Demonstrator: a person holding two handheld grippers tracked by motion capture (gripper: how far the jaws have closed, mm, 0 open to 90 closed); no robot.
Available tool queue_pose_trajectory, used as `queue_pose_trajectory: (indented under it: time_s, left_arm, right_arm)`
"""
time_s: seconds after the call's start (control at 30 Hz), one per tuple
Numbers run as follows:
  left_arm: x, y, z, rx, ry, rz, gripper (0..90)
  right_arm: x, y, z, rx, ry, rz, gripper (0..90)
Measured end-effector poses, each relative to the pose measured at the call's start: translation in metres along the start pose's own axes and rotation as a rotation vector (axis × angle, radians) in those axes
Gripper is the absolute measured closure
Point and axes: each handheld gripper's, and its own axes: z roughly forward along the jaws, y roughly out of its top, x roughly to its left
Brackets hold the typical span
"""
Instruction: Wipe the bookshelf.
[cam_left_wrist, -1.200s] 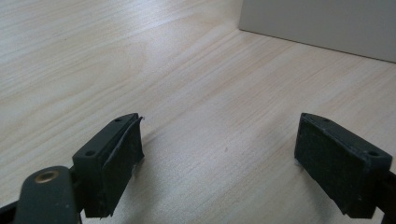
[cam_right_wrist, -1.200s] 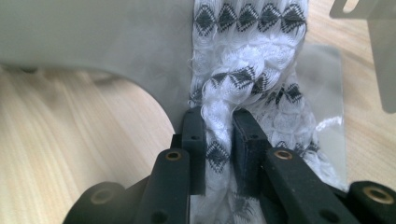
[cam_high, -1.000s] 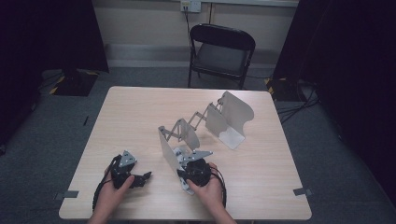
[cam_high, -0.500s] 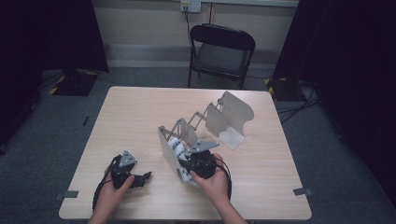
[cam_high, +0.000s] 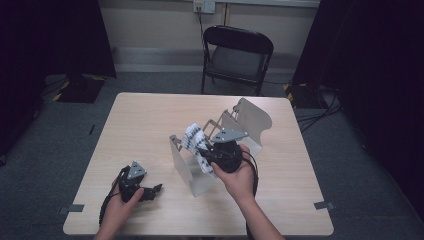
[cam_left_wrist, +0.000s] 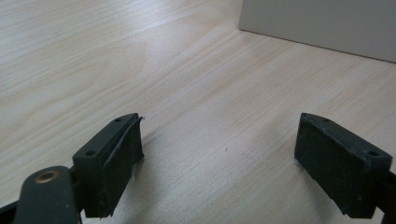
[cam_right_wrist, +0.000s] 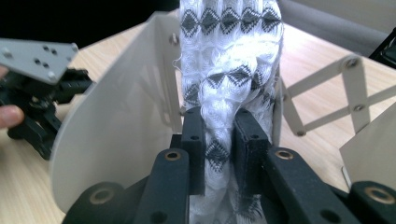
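My right gripper (cam_right_wrist: 219, 135) is shut on a white knitted cloth (cam_right_wrist: 229, 56) with black diamond bands, and the pads pinch a fold of it. In the high view that cloth (cam_high: 196, 142) hangs lifted off the table, right by the top of the near plate (cam_high: 186, 167) of a grey metal folding rack. A scissor linkage (cam_high: 216, 125) joins this plate to the far plate (cam_high: 252, 120). My right gripper (cam_high: 209, 152) is raised over the rack. My left gripper (cam_high: 151, 190) lies on the table at the front left, and its jaws (cam_left_wrist: 219, 140) stand open with nothing between them.
A wooden table (cam_high: 145, 125) carries the rack. In the left gripper view, a grey plate (cam_left_wrist: 327, 23) stands ahead on bare tabletop (cam_left_wrist: 140, 56). A black folding chair (cam_high: 237, 52) stands beyond the far edge. Dark curtains flank the room.
My right hand has risen and moved away from the front edge, carrying the cloth up beside the near plate. The left hand has stayed where it was.
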Motion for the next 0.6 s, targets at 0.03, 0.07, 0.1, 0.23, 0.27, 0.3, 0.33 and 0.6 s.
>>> queue_pose_trajectory:
  time_s: [0.03,0.07,0.1,0.23,0.27,0.3,0.33,0.6]
  left_arm:
    - [0.000,0.000,0.000,0.000,0.001,0.000,14.8]
    - [0.000,0.000,0.000,0.001,0.001,0.000,14.7]
    - [0.000,0.000,0.000,0.001,0.001,0.000,14.7]
    - [0.000,0.000,0.000,0.001,0.001,0.000,14.7]
    - [0.000,0.000,0.000,0.000,0.001,0.000,14.7]
    - [0.000,0.000,0.000,0.001,0.001,0.000,14.7]
    - [0.000,0.000,0.000,0.001,0.001,0.000,14.7]
    - [0.000,0.000,0.000,0.001,0.001,0.001,14.7]
  right_arm:
    - [0.000,-0.002,0.002,0.008,-0.003,-0.003,77.1]
    - [0.000,-0.004,0.004,0.013,-0.003,-0.003,77.2]
    - [0.000,-0.008,0.007,0.021,-0.001,0.003,77.2]
    - [-0.002,-0.019,0.013,0.044,0.004,0.023,77.2]
    - [-0.003,-0.021,0.015,0.048,0.002,0.029,77.2]
    - [-0.003,-0.024,0.016,0.055,0.004,0.032,77.2]
    - [-0.004,-0.027,0.018,0.061,0.004,0.035,77.2]
    - [-0.007,-0.045,0.028,0.083,0.009,0.078,77.2]
